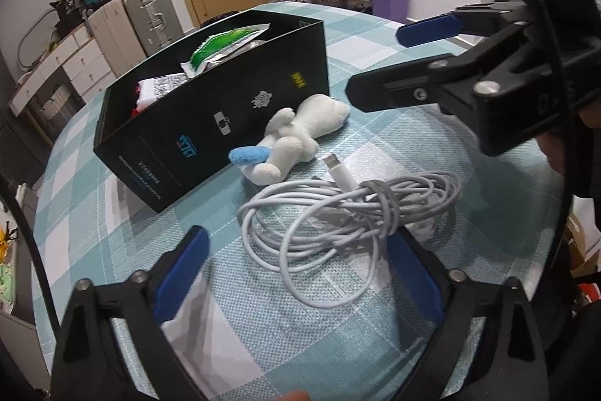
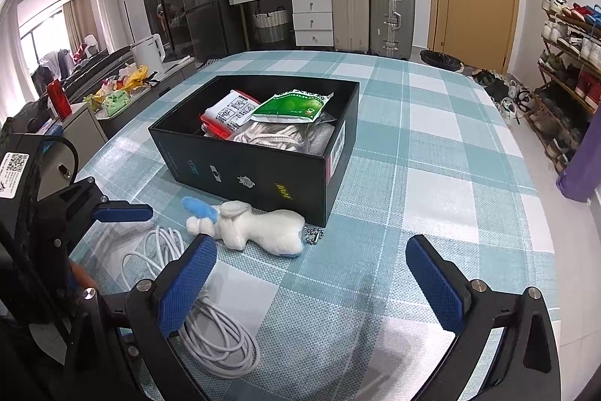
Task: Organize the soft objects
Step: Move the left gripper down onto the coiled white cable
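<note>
A white plush rabbit with a blue ear (image 1: 296, 138) (image 2: 255, 226) lies on the checked tablecloth against the front of a black box (image 1: 225, 123) (image 2: 263, 171). A coiled white cable (image 1: 338, 213) (image 2: 203, 318) lies in front of the rabbit. My left gripper (image 1: 296, 269) is open just above the cable, fingers on either side of the coil. My right gripper (image 2: 311, 280) is open and empty, low over the cloth near the rabbit; it also shows in the left wrist view (image 1: 375, 66). The box holds a green packet (image 2: 289, 104), a red-and-white packet and rope.
A small ball chain (image 2: 313, 235) lies by the rabbit's end. The round table's edge (image 2: 541, 250) curves off to the right. Suitcases (image 2: 375, 14), drawers, a door and a shoe rack (image 2: 563, 62) stand beyond the table.
</note>
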{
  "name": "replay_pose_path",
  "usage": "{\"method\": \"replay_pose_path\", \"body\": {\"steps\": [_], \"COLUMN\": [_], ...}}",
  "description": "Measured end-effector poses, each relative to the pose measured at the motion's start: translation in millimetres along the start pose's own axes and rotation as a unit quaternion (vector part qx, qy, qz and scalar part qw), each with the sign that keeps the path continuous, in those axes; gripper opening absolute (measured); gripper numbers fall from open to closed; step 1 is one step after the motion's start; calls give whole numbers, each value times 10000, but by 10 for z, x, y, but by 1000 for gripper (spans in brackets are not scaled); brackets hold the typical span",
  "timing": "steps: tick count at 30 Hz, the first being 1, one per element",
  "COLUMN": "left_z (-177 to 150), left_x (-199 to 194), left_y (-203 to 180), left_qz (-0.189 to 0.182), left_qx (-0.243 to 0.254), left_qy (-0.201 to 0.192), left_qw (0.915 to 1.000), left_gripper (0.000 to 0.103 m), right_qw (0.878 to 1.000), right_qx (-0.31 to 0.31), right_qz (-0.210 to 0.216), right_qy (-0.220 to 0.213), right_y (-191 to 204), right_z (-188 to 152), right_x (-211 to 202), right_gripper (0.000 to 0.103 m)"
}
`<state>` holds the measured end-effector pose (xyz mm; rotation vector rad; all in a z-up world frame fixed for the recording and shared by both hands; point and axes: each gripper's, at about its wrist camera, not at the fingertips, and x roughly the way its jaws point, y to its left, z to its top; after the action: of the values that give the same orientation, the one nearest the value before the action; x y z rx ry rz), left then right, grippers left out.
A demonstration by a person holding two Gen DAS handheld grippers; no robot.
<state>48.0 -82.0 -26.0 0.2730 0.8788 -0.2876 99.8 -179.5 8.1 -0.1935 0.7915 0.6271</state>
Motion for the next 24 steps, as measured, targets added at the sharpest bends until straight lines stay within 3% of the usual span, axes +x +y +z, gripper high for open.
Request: {"method": "replay_pose_path", "body": {"steps": [4, 14, 24], "left_z": [-17, -93, -202], "left_x": [-42, -154, -255], "left_y": [22, 74, 377], "left_qz": [-179, -192, -79], "left_qx": [9, 185, -337], "left_qy": [-52, -130, -177], "left_qw": [9998, 9996, 9992], "left_gripper": [71, 70, 70], "right_qw": [10000, 10000, 9997], "right_qx": [7, 27, 86], "right_qz": [-5, -2, 183], "right_qy": [8, 24, 110], "right_y": [-5, -22, 30], "right_z": [1, -2, -20], "right_x": [3, 11, 62], "right_gripper": [102, 102, 102]}}
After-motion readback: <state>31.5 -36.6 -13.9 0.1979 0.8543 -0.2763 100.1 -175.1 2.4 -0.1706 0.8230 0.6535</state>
